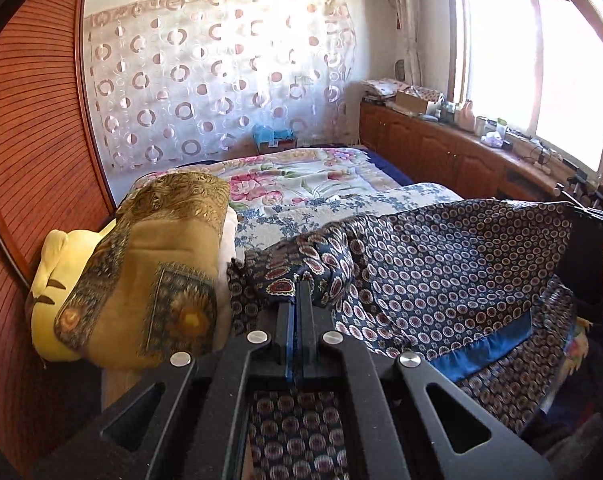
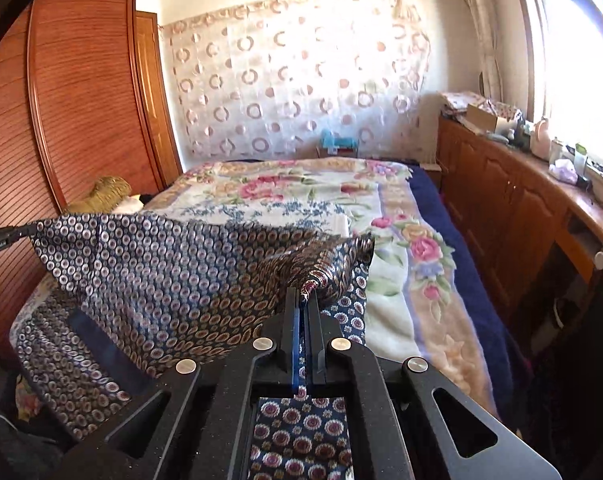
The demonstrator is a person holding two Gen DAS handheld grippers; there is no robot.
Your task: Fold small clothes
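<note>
One patterned navy garment [image 1: 441, 272] is hanging stretched above the bed [image 2: 293, 192], long axis running nine to three o'clock. Two grippers, left gripper [image 1: 299, 286] and right gripper [image 2: 304, 294], are each clamping one corner.

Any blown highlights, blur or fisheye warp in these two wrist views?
Left wrist: window clipped to white, curtain backlit, wardrobe bowed by fisheye, gold cushion slightly blurred. Right wrist: window also blown out, cabinet curved at the edge, patterned garment sharp enough.
</note>
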